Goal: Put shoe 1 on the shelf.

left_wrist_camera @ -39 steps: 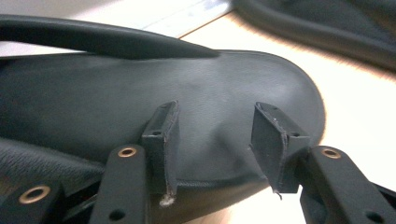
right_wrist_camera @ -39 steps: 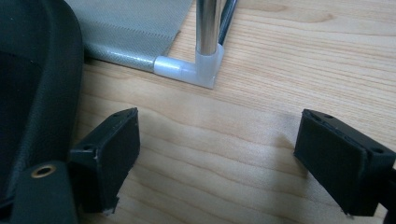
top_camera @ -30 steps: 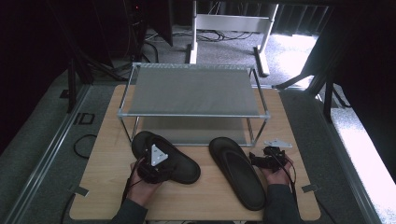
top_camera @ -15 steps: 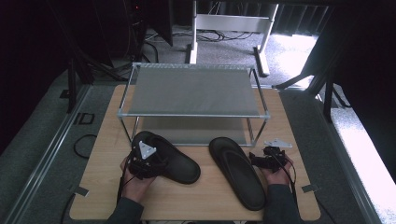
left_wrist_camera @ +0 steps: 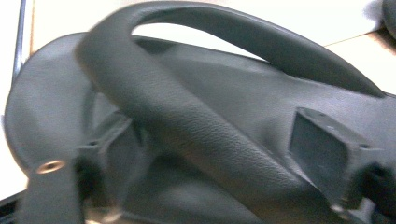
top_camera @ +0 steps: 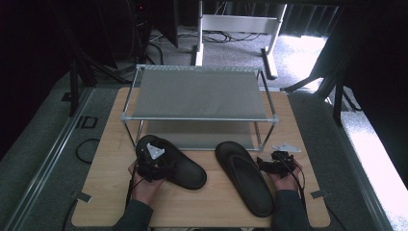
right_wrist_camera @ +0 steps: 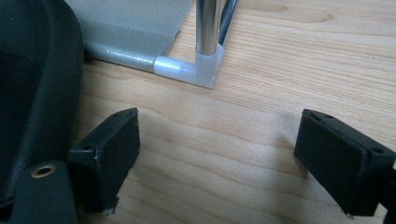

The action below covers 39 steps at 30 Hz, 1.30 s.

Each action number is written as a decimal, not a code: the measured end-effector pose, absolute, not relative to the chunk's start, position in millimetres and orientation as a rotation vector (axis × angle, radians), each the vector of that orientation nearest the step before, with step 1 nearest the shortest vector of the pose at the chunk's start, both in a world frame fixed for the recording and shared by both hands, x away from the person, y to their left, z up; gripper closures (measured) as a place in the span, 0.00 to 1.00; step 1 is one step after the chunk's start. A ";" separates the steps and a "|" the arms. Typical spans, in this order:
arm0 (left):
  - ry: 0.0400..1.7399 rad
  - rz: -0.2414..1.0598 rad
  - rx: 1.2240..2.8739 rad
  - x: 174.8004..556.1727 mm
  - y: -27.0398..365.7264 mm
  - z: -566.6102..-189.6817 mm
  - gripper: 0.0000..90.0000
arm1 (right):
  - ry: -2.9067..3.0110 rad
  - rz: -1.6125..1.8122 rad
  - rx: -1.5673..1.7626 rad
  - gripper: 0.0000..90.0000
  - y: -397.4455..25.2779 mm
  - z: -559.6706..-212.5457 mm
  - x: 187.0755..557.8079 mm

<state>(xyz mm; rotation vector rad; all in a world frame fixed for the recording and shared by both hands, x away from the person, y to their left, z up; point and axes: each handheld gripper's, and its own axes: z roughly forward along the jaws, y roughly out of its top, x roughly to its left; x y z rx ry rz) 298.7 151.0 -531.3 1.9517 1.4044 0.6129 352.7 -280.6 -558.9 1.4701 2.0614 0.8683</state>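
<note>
Lying on the wooden table (top_camera: 110,192) just in front of the two-tier shoe rack (top_camera: 199,91), the left black sandal (top_camera: 178,166) has its toe end under the left claw (top_camera: 153,166). In the left gripper view the jaws stand wide apart with the sandal's strap (left_wrist_camera: 187,126) running between them; whether either jaw presses the strap cannot be told. To the right of that claw, well apart, lies the second black sandal (top_camera: 245,178), toe toward the rack. Just beside its right edge rests the right claw (top_camera: 272,164), jaws spread wide and holding nothing. The right gripper view shows bare wood between its jaws, the rack's white corner joint (right_wrist_camera: 198,70) ahead, and the second sandal's rim at its left.
</note>
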 end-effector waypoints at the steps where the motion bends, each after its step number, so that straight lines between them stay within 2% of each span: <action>1: 1.404 0.613 1.952 298.7 151.0 -531.3 0.24 | 2.061 0.868 1.470 0.16 -280.6 -558.9 352.7; 19: 1.270 0.556 1.985 323.5 147.0 -525.0 0.45 | 2.061 0.868 1.470 0.15 -280.6 -558.9 352.6; 36: 1.220 0.614 2.009 351.4 145.8 -520.2 0.78 | 2.061 0.869 1.471 0.16 -280.5 -558.9 352.6; 37: 1.222 0.616 2.006 351.3 146.1 -520.0 0.79 | 2.061 0.869 1.471 0.16 -280.5 -558.9 352.6; 39: 1.227 0.614 1.995 350.8 146.7 -519.8 0.73 | 2.061 0.869 1.471 0.15 -280.5 -558.9 352.6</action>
